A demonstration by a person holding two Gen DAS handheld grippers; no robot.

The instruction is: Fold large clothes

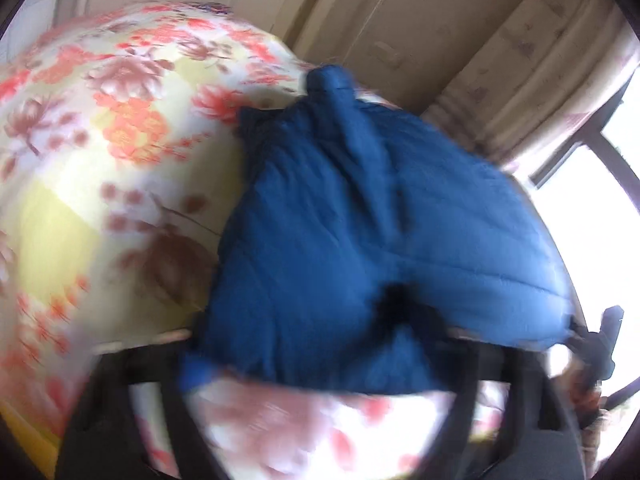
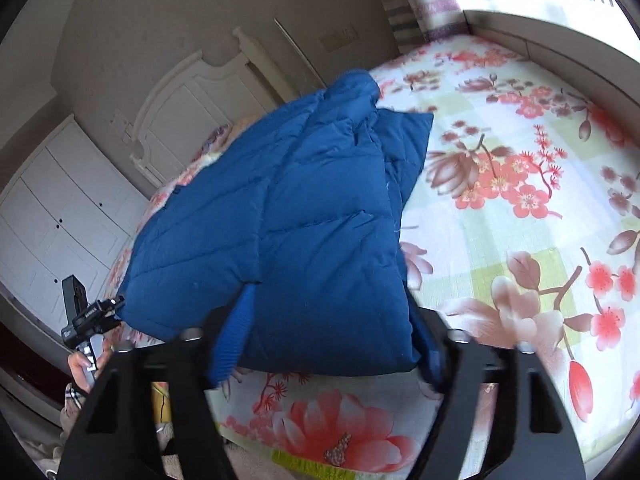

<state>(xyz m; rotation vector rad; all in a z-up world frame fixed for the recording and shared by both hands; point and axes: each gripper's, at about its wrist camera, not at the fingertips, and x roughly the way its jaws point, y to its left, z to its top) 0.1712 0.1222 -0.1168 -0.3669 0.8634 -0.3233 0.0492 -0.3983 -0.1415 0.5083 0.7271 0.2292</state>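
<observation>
Right wrist: 1 blue jacket (image 2: 312,216), folded, on 1 bed (image 2: 520,208).

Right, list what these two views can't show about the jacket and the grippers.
- Left wrist view: motion blur smears the jacket and bedsheet; whether the left gripper pinches the hem can't be told.
- Right wrist view: the jacket's near edge covers the right gripper's fingertips, so grip is unclear.
- Both views: the jacket's underside and far sleeve are hidden by its own folds.
</observation>
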